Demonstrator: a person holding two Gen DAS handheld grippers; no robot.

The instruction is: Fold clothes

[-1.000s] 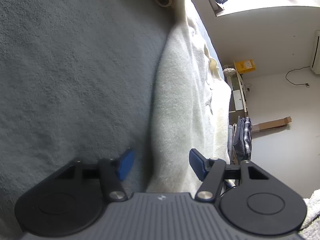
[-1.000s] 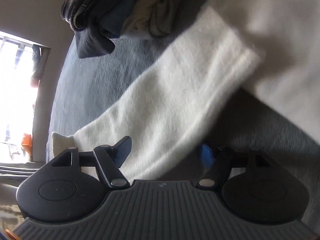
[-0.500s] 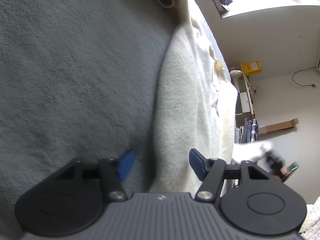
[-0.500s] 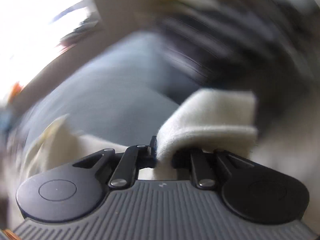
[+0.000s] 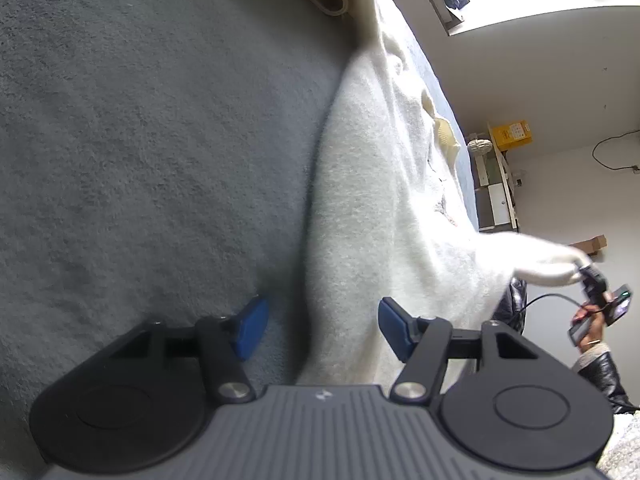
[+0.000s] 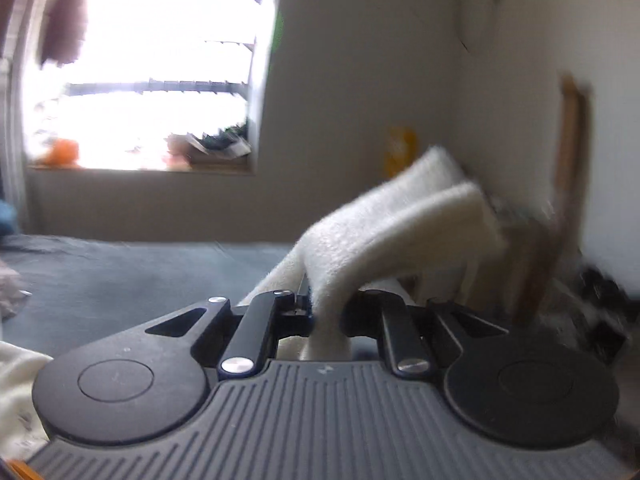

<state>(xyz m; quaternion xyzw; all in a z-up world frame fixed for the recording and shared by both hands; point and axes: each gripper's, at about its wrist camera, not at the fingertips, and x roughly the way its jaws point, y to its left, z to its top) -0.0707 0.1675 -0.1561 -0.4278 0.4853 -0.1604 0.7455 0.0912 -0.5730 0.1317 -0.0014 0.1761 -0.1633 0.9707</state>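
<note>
Right gripper [image 6: 326, 316] clamps sleeve [image 6: 400, 220] raised beside sweater [image 5: 380, 208], probably its cuff; left gripper [image 5: 318, 326] open, straddling sweater's lengthwise edge.

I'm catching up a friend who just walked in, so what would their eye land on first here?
First, the fluffy white garment stretched over the grey bed cover, its sleeve pinched in the right hand-held gripper and lifted off the bed. Next, the left hand-held gripper, blue pads apart, straddling the garment's near edge. Behind, a glaring bright window.
</note>
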